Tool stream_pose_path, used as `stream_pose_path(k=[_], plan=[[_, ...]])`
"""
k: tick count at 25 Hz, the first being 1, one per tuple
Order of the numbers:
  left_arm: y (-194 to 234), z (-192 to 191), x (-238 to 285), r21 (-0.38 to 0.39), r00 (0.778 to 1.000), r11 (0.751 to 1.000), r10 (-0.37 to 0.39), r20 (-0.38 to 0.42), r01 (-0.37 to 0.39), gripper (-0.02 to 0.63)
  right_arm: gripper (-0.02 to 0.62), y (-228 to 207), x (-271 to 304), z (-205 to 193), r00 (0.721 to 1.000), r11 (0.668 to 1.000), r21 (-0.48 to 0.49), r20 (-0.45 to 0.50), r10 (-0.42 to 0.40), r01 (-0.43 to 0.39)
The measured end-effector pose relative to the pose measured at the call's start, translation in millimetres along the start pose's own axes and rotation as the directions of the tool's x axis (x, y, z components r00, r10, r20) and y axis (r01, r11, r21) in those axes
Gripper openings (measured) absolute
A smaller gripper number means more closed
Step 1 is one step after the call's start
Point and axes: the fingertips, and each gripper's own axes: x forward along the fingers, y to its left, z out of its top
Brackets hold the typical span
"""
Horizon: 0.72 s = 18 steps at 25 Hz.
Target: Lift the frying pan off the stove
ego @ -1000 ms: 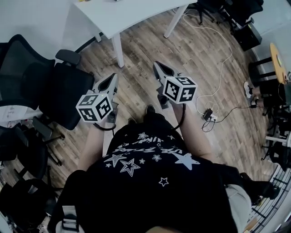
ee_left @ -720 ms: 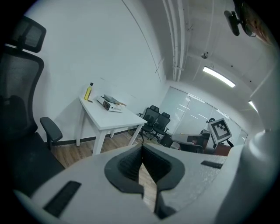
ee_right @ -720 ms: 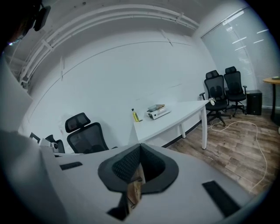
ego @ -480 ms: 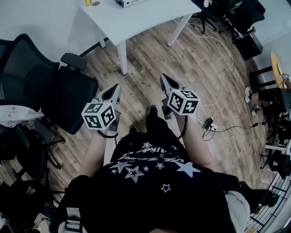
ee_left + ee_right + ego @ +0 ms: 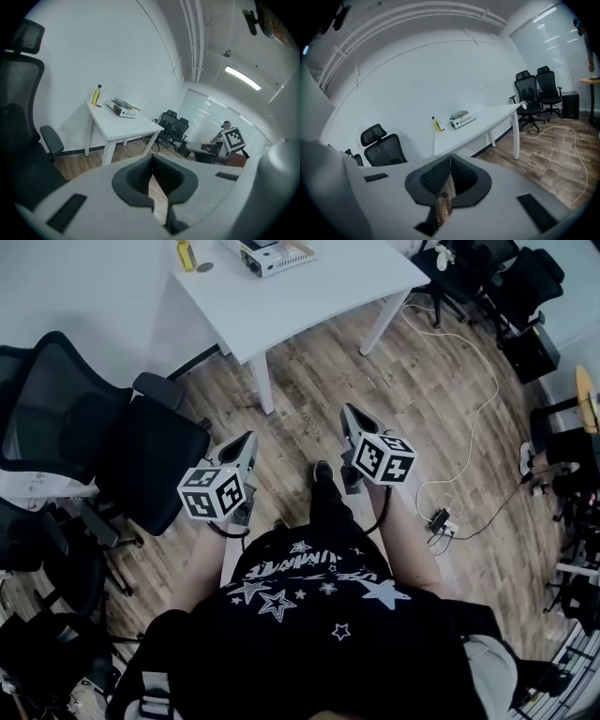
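Left tool (image 5: pixel 247 439), right tool (image 5: pixel 350 412) side by side over wood floor (image 5: pixel 309 381) — white table (image 5: pixel 323 285) ahead.

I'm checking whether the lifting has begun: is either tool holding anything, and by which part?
Nothing is held. The left tool and right tool are both shut empty, jaws together, short of the white table.
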Motion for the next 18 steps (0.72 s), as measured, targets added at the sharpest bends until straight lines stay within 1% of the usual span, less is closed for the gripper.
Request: stream_pose_path(k=[3, 6, 12, 18], plan=[[0.3, 18.6, 30.1, -0.002, 1.000, 1.000, 0.010, 0.014, -0.009, 0.008, 0.008, -22.2, 26.9, 23.8, 1.000, 1.000, 0.006, 0.003, 0.024, -0.024], [1.7, 38.8, 62.6, -0.015, 0.999, 0.999, 0.038, 0.027, -0.037, 0.008, 0.008, -44.2, 55.6, 48.4, 0.998, 0.998, 0.012, -0.011, 0.054, -0.054], [-5.7, 79.3, 122.9, -0.026, 0.994, 0.996, 0.088, 0.061, -0.086, 0.008, 0.008, -82.8, 101.5, 99.5, 0.992, 0.992, -0.007, -0.029, 0.123, -0.124], [-9.0, 103.8, 172.7, -0.055, 0.988, 0.990, 0.132, 0.078, -0.128, 0.008, 0.008, -122.5, 135.4, 131.6, 0.984, 0.985, -0.007, -0.049, 0.169, -0.170]])
